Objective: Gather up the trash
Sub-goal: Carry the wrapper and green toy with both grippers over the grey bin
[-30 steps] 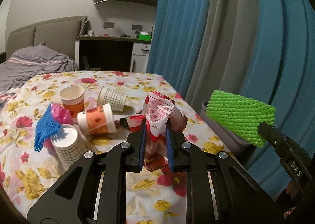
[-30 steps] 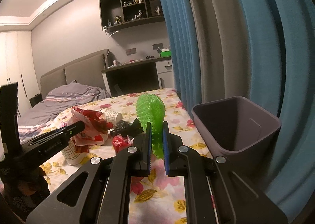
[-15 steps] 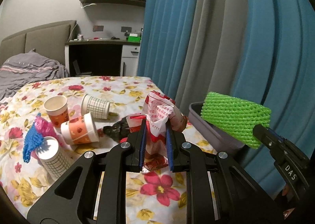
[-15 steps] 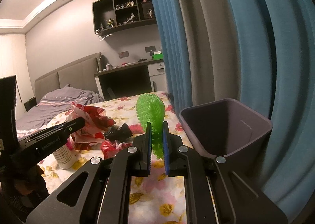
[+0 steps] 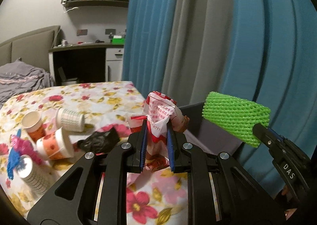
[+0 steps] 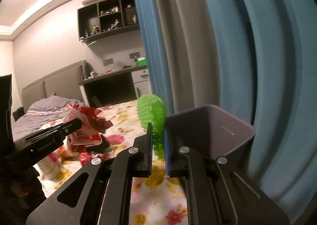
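- Left gripper [image 5: 156, 143] clamped on crumpled red-and-white plastic wrapper [image 5: 161, 112], held above the floral bedsheet [image 5: 111, 94].
- Right gripper [image 6: 158, 145] nearly closed on green foam mesh sleeve [image 6: 152, 114], just beside the grey plastic bin [image 6: 227, 126].
- Both look light, soft and squashy; pinch mid-body.
- Bin bottom is hidden; paper cups [image 5: 57, 143] are blurred.

Left hand-held gripper [image 5: 156, 135]: matte black linkage arms, silver pivot screws, blue finger pads [image 5: 143, 145]. Right hand-held gripper [image 6: 158, 141]: same build, white "DAS" lettering on side.
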A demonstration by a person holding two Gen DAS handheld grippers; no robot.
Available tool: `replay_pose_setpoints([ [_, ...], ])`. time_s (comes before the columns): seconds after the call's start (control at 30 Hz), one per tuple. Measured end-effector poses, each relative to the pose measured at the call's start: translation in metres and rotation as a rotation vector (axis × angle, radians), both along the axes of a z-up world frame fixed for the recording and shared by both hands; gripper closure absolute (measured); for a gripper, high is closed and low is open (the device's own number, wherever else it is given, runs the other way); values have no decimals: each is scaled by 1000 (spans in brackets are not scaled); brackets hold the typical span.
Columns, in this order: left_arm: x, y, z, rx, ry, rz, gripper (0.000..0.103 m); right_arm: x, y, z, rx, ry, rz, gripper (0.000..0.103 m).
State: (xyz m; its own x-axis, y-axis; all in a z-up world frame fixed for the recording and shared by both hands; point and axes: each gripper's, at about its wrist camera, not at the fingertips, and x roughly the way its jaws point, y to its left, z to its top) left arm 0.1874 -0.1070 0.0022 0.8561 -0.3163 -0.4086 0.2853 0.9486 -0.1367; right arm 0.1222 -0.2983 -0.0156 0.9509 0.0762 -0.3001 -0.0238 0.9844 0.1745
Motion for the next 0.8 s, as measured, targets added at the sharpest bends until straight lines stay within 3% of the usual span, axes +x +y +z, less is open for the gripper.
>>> replay_pose_setpoints([
  [0.37,35,-60,-4,-24,3,-135,86,22,-39,-5,-19,17,-129,92],
  [0.8,65,-103,-16,-3,14,-217,86,42,-58,-16,-35,49,-178,92],
])
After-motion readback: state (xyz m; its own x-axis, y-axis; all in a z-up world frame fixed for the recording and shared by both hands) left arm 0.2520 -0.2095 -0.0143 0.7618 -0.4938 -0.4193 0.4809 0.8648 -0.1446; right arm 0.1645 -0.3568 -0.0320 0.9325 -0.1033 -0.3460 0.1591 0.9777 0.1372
